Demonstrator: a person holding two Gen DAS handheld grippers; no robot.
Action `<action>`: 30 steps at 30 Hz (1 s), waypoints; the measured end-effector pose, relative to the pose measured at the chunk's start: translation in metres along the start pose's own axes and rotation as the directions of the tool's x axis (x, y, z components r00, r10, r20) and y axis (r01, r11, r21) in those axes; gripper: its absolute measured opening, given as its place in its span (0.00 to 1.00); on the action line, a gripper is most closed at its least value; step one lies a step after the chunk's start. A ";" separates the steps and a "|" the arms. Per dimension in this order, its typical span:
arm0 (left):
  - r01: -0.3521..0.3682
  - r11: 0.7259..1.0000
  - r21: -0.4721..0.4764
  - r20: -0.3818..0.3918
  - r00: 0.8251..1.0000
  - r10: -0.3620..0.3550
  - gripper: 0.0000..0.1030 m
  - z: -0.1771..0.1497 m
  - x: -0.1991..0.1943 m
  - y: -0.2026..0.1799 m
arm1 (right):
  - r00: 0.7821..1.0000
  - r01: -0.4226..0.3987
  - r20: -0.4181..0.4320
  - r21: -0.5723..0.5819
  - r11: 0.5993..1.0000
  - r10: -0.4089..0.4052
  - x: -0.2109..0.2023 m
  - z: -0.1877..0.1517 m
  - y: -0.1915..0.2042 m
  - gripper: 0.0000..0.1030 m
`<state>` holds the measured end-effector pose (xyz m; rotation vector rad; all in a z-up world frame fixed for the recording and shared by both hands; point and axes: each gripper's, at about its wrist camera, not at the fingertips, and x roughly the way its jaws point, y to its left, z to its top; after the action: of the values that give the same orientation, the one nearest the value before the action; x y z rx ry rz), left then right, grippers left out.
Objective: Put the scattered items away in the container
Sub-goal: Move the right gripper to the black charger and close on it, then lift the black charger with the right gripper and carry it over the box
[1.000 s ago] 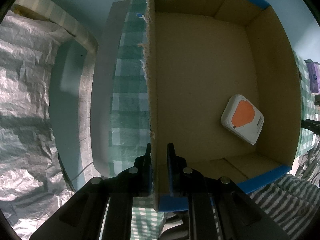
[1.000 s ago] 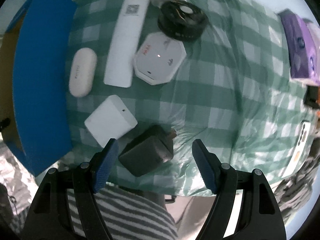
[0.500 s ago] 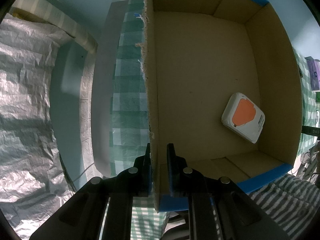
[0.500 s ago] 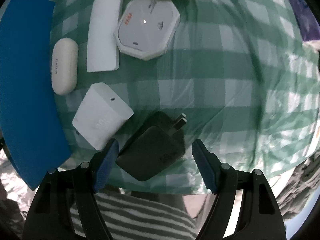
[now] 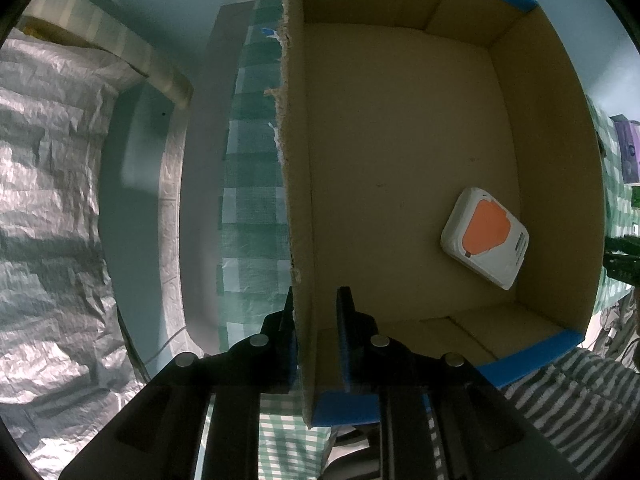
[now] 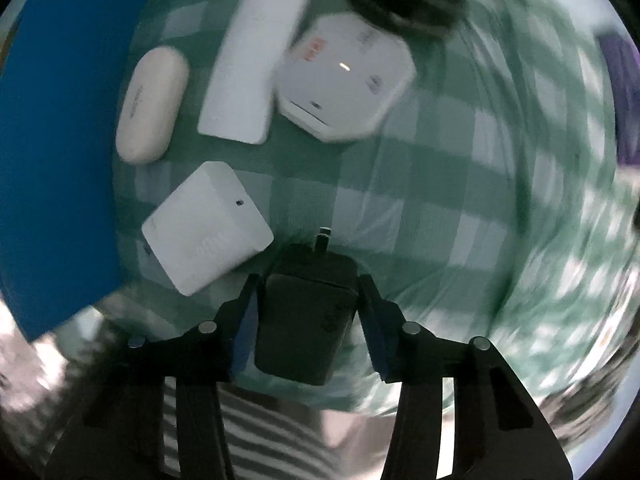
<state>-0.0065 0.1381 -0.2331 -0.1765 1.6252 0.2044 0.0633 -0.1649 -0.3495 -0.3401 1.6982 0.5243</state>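
My right claw [image 6: 308, 312] has just been closing and now grasps the black charger [image 6: 306, 324], prongs pointing away from me, on the green check cloth [image 6: 460, 208]. The box [image 5: 400, 160] lies to its left; my left claw [image 5: 316, 336] stays clenched on the box wall.

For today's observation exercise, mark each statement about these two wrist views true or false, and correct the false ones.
1. The left gripper is clamped on a wall of the cardboard box. True.
2. The box is empty. False: a white and orange device lies inside.
3. The black charger sits between the jaws of the right gripper, which have just been closing. True.
4. The white cube charger is already in the box. False: it lies on the checked cloth.
5. The white oval case lies on the cloth beside the long white bar. True.
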 end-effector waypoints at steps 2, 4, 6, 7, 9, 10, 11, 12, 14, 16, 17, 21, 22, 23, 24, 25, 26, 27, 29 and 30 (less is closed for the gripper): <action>0.000 1.000 -0.001 0.002 1.000 0.000 0.15 0.000 0.000 0.000 | 0.998 0.063 0.020 -0.100 0.993 -0.061 -0.001 0.004 0.013 0.41; 0.000 1.000 -0.002 0.002 1.000 0.000 0.15 0.000 0.000 0.000 | 0.993 0.116 0.043 -0.174 0.978 -0.110 0.001 0.002 0.022 0.40; 0.001 1.000 -0.002 0.003 1.000 -0.001 0.15 0.000 0.000 0.000 | 0.988 0.151 0.061 -0.215 0.965 -0.141 0.003 0.000 0.027 0.39; 0.001 1.000 -0.002 0.004 1.000 -0.001 0.15 0.000 0.000 0.001 | 0.988 0.149 0.062 -0.210 0.966 -0.139 0.004 0.000 0.027 0.39; 0.001 1.000 -0.001 0.003 1.000 -0.001 0.15 0.000 0.000 0.000 | 0.990 0.133 0.063 -0.174 0.976 -0.124 0.003 -0.001 0.023 0.39; 0.000 1.000 0.003 0.003 1.000 0.000 0.15 0.000 0.000 0.000 | 0.992 0.120 0.063 -0.150 0.981 -0.112 0.003 0.000 0.020 0.40; -0.001 1.000 0.005 0.003 1.000 0.001 0.15 0.000 0.000 0.000 | 0.993 0.112 0.062 -0.140 0.984 -0.105 -0.005 0.009 0.017 0.40; -0.002 1.000 0.008 0.004 1.000 0.002 0.16 0.000 0.000 -0.001 | 0.994 0.095 0.060 -0.120 0.988 -0.089 -0.004 0.008 0.014 0.40; -0.002 1.000 0.010 0.005 1.000 0.002 0.16 -0.001 0.000 -0.001 | 0.996 0.065 0.059 -0.080 0.995 -0.061 -0.003 0.007 0.009 0.42; 0.000 1.000 0.012 0.006 1.000 0.000 0.16 -0.001 0.001 0.000 | 0.997 0.045 0.062 -0.054 0.998 -0.042 -0.002 0.008 0.005 0.43; 0.001 1.000 0.012 0.006 1.000 -0.001 0.16 -0.001 0.001 0.000 | 0.998 0.037 0.062 -0.044 0.998 -0.034 -0.004 0.010 -0.009 0.43; 0.000 1.000 0.016 0.007 1.000 0.000 0.17 -0.002 0.001 -0.001 | 0.999 0.020 0.048 0.000 1.000 -0.020 0.004 0.011 -0.019 0.45; 0.001 1.000 0.017 0.007 1.000 -0.001 0.17 -0.001 0.001 -0.001 | 0.999 0.018 0.043 0.005 1.000 -0.019 0.008 0.011 -0.020 0.46; 0.001 1.000 0.018 0.008 1.000 -0.002 0.17 -0.001 0.001 -0.001 | 0.999 0.012 0.050 0.010 1.000 -0.012 0.010 0.012 -0.020 0.48; 0.002 1.000 0.019 0.008 1.000 -0.002 0.17 -0.001 0.001 -0.001 | 0.999 0.016 0.052 0.013 1.000 -0.017 0.010 0.010 -0.020 0.47; 0.002 1.000 0.020 0.009 1.000 -0.002 0.17 -0.001 0.001 -0.001 | 0.998 0.018 0.056 0.009 1.000 -0.019 0.012 0.006 -0.016 0.47; 0.002 1.000 0.021 0.009 1.000 -0.002 0.17 -0.001 0.001 -0.001 | 0.998 0.019 0.060 0.004 1.000 -0.019 0.013 0.005 -0.017 0.46; 0.003 1.000 0.021 0.010 1.000 -0.003 0.17 -0.001 0.001 -0.001 | 0.998 0.018 0.062 0.006 1.000 -0.018 0.012 0.004 -0.019 0.45; 0.003 1.000 0.024 0.011 1.000 -0.003 0.17 -0.001 0.001 -0.001 | 0.997 0.017 0.071 0.013 1.000 -0.018 0.013 0.000 -0.012 0.43; 0.003 1.000 0.025 0.011 1.000 -0.003 0.17 -0.001 0.001 -0.001 | 0.997 0.020 0.073 0.010 1.000 -0.021 0.009 0.000 -0.012 0.42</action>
<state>-0.0077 0.1372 -0.2337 -0.1586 1.6153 0.1827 0.0675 -0.1743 -0.3605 -0.3273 1.6242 0.5079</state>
